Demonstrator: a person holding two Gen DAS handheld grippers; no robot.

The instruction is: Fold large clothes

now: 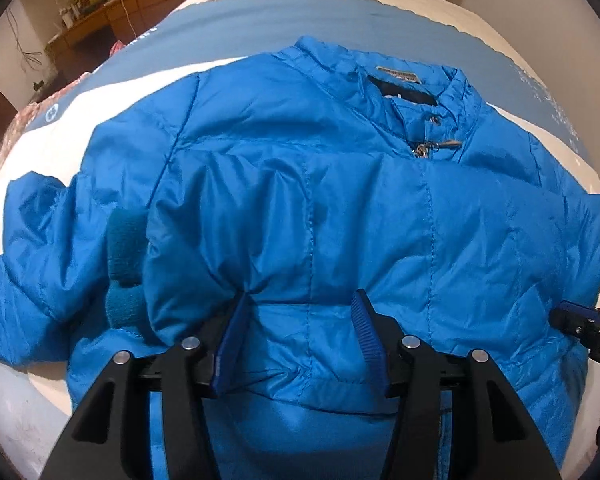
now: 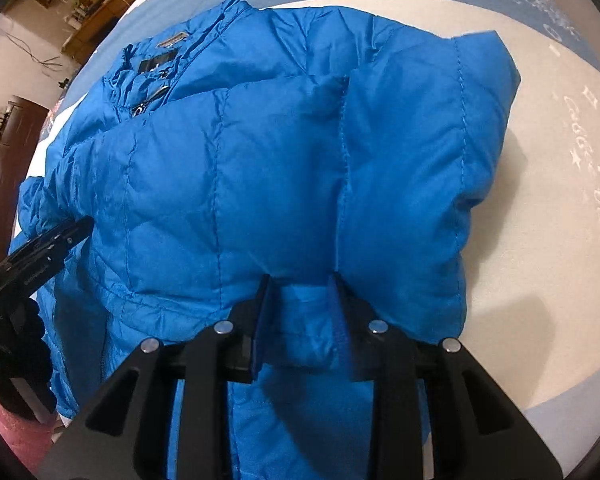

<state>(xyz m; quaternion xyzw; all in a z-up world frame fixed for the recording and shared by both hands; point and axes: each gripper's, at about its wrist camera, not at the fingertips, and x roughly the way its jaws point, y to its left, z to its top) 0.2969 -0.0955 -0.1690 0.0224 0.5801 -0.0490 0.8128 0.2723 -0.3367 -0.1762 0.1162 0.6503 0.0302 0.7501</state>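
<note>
Blue puffer jacket (image 1: 300, 200) lies front-up on a white-and-blue sheet (image 1: 228, 12), collar far side. Left gripper (image 1: 300, 312) pinches a hem fold; right gripper (image 2: 300, 292) clamps a bunched hem fold too.

Jacket (image 1: 300, 208) hem cut off at lower edge of left wrist view, behind gripper body; likewise at lower edge of right wrist view. Bedding (image 1: 260, 24) beneath jacket mostly covered. Neck label (image 1: 396, 74) lettering too small to read. Print on bedding (image 2: 580, 148) at right of right wrist view blurred, unreadable. Clutter on wooden furniture (image 1: 88, 8) at upper left too small to identify. Right gripper (image 1: 568, 316) clipped by right edge of left wrist view; left gripper (image 2: 76, 228) partly cut at left edge of right wrist view.
</note>
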